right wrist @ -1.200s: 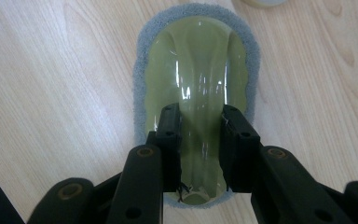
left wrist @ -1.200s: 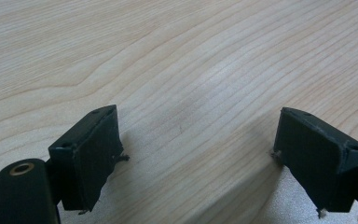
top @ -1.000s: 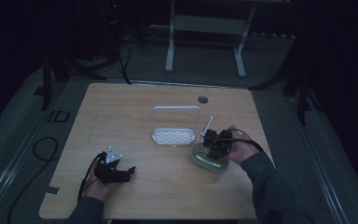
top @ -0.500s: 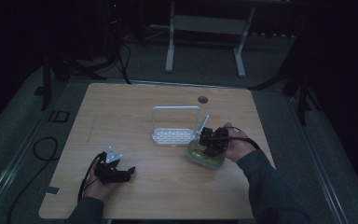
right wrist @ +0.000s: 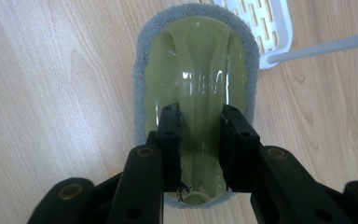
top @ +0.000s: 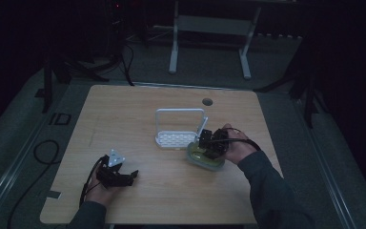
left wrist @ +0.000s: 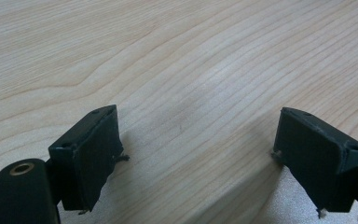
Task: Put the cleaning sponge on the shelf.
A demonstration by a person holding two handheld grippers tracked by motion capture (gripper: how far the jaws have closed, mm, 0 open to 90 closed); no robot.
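An olive-green scrubber (top: 201,160) with a grey pad underneath lies flat on the wooden table (top: 124,119), right of centre. My right gripper (top: 208,150) comes down on it from above. In the right gripper view the scrubber (right wrist: 196,60) stretches away from me, and my right gripper (right wrist: 200,112) is shut on its raised middle ridge. My left gripper (top: 131,178) rests low on the table at the front left. Its jaws stand wide apart over bare wood in the left gripper view, so my left gripper (left wrist: 198,114) is open and holds nothing.
A white slotted rack (top: 178,138) with an upright wire frame stands just left of and behind the scrubber; its corner (right wrist: 265,23) and a wire bar lie close to the scrubber's far end. A round cable hole (top: 207,101) sits near the table's back edge.
My right gripper and the scrubber have shifted slightly left, nearer the white rack. The left gripper has kept still.
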